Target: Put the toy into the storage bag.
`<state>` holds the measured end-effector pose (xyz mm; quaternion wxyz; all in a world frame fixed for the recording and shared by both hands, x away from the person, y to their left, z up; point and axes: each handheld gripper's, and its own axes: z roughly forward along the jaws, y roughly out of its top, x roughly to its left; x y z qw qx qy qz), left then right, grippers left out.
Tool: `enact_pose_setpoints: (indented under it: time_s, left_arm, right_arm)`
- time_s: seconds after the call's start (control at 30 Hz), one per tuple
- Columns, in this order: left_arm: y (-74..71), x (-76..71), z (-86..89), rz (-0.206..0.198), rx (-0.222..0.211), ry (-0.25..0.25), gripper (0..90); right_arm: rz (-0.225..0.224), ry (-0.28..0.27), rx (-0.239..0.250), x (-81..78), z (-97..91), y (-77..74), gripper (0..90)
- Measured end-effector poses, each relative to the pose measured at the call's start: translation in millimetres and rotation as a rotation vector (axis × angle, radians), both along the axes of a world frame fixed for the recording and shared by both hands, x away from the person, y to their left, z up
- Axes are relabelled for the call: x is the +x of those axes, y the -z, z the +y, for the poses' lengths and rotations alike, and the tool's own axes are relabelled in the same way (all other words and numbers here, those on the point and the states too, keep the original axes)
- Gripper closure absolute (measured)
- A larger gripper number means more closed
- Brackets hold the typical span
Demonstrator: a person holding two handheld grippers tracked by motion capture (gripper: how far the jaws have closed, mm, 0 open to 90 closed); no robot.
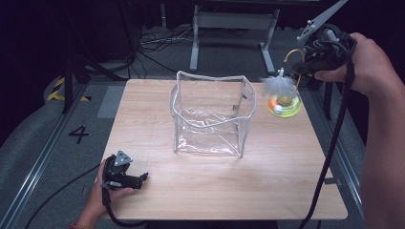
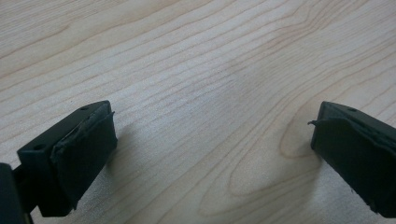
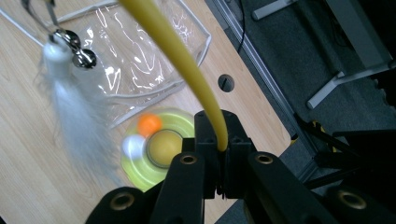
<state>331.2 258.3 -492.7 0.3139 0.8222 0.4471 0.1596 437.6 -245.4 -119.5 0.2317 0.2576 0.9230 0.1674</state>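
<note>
I've got the right gripper (image 3: 219, 161) pinching the yellow wand (image 3: 187, 65) of the cat toy (image 1: 284, 101), lifted beside the clear bag (image 1: 210, 114); next I'd swing it over the opening and lower; left gripper (image 2: 210, 154) rests spread on the table (image 1: 286, 181).

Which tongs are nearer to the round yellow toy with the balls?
Right. The right tongs grip the toy's yellow wand just above the round yellow toy; the left tongs rest on the table's near left part.

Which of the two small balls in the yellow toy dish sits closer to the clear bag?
The orange ball, on the dish's bag side; the white ball lies farther away.
</note>
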Motion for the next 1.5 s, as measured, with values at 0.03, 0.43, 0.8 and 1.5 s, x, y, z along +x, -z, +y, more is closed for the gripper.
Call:
enact_pose_setpoints:
  time_s: [0.03,0.43,0.8,1.5]
  left_arm:
    - [0.0,0.0,0.0,0.000,0.000,0.000,0.4]
    - [-0.2,0.0,0.1,0.002,0.001,0.002,0.4]
    - [-0.1,0.1,0.2,0.001,0.000,0.003,0.4]
    - [-1.1,0.3,0.9,0.012,0.007,0.013,0.2]
  right_arm:
    - [0.000,-0.003,0.001,0.6,1.7,-1.2,87.9]
    - [-0.002,-0.024,-0.003,9.0,26.8,-11.3,87.9]
    - [-0.009,-0.066,-0.004,14.2,57.4,-21.0,87.8]
    - [0.018,-0.127,-0.001,36.5,112.4,1.4,87.8]
